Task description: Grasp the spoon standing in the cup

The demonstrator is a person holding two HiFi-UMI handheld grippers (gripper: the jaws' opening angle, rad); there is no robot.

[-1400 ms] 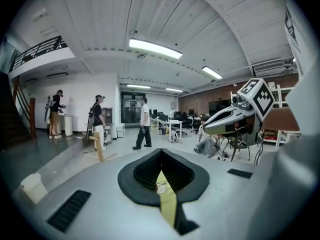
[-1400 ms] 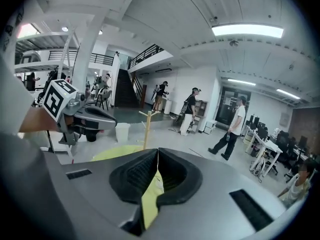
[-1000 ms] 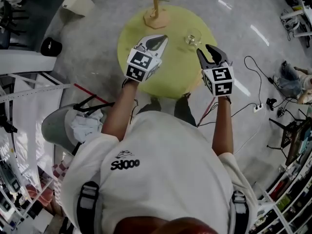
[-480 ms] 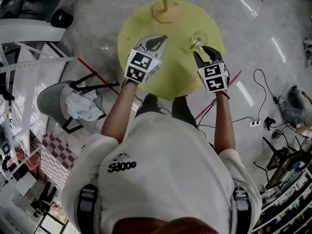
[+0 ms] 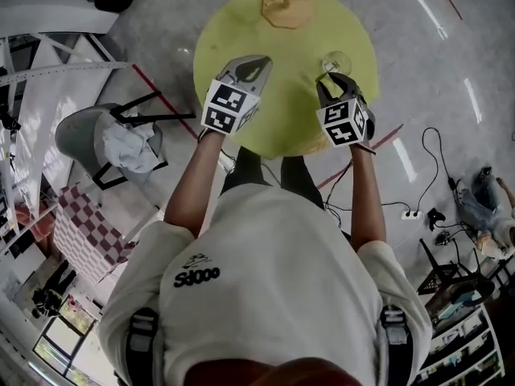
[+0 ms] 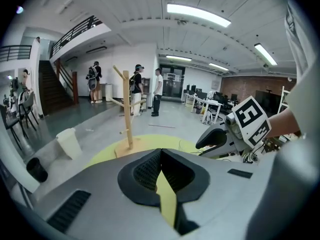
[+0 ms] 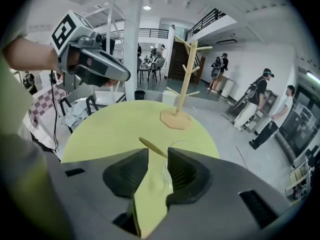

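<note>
A clear glass cup (image 5: 336,60) stands on the round yellow-green table (image 5: 241,22), right of centre. A thin wooden spoon (image 7: 152,147) leans out of the cup (image 7: 194,147) toward the left. My right gripper (image 5: 333,80) is right at the cup's near side. Its jaws (image 7: 158,159) are closing with the spoon's handle crossing the gap between the tips, and the pads are not pressing on it. My left gripper (image 5: 254,65) hovers over the table's left half, shut and empty, its tips (image 6: 160,153) meeting.
A wooden mug tree (image 5: 287,8) stands at the table's far edge. A grey chair with a cloth (image 5: 113,147) is left of the table. Cables and a power strip (image 5: 412,213) lie on the floor at right. Several people stand far off.
My right gripper has moved forward up to the cup, so the spoon handle now lies between its jaws. The left gripper has kept its place over the table.
</note>
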